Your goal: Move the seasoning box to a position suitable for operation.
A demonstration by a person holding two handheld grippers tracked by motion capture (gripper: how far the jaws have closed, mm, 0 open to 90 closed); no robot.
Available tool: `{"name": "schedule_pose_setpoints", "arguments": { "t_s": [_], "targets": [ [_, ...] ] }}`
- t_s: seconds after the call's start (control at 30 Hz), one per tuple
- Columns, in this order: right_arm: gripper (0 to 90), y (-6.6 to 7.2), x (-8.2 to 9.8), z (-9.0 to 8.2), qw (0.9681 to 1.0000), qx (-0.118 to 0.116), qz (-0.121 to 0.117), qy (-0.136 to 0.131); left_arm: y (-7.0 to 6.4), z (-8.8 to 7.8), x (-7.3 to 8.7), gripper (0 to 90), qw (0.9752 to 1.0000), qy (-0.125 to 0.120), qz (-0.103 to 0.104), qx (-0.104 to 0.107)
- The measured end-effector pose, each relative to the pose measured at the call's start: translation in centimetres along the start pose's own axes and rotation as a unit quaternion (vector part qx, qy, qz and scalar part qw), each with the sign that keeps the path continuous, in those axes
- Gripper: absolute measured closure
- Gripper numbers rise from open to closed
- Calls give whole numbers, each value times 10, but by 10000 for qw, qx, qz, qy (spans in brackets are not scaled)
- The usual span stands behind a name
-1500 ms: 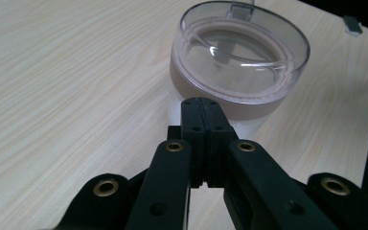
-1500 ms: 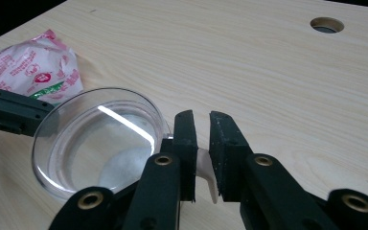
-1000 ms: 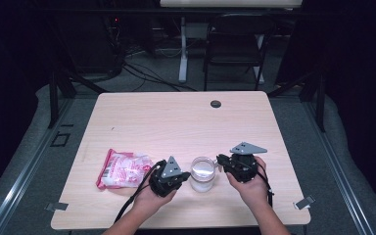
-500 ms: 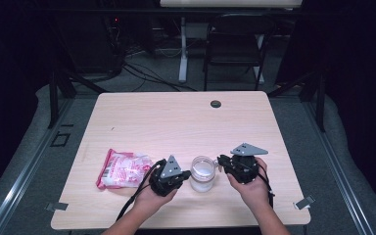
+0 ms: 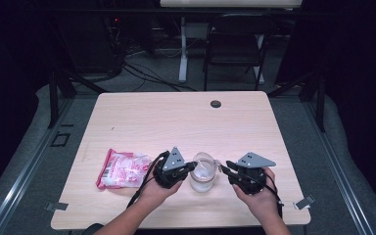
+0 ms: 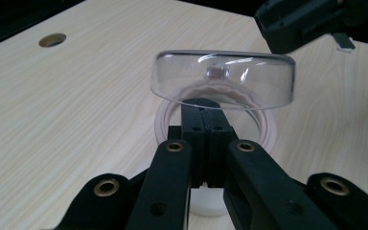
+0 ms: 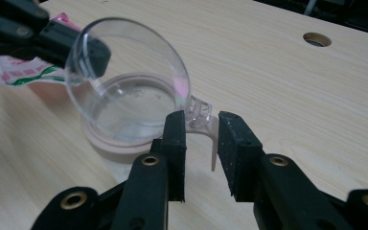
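Pink snack packet sits idle, out beyond the left gripper. That gripper's jaws are clamped tight on the jar rim, steadying it under the raised clear lid. Right gripper: jaws have just been opening, loosely straddling the pale latch tab, likely freeing it.

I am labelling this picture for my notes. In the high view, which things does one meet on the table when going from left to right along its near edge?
Pink snack packet → left gripper → clear jar → right gripper.
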State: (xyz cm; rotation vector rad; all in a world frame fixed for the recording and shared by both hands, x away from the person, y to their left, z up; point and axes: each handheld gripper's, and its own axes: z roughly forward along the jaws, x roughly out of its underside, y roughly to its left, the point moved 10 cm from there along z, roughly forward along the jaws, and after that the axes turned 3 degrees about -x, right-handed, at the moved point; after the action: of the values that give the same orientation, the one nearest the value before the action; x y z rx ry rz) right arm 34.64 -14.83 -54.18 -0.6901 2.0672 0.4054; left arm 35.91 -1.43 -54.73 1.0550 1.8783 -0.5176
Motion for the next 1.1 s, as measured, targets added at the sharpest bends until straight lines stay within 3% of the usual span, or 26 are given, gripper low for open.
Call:
{"name": "schedule_pose_setpoints", "arguments": {
  "t_s": [0.2,0.57,0.93,1.1],
  "targets": [
    [686,9,5,-6,9998,-135,-115,62,-1,2,-10,866,9998,-151,87,-24],
    [678,21,13,5,9991,-189,-316,206,0,1,-12,825,9997,-230,88,-94],
    [679,23,11,10,9988,-221,-400,169,2,2,-5,773,9996,-131,99,-214],
    [676,23,10,10,9988,-231,-393,186,6,8,4,728,9997,72,-3,-232]
  ]
}}
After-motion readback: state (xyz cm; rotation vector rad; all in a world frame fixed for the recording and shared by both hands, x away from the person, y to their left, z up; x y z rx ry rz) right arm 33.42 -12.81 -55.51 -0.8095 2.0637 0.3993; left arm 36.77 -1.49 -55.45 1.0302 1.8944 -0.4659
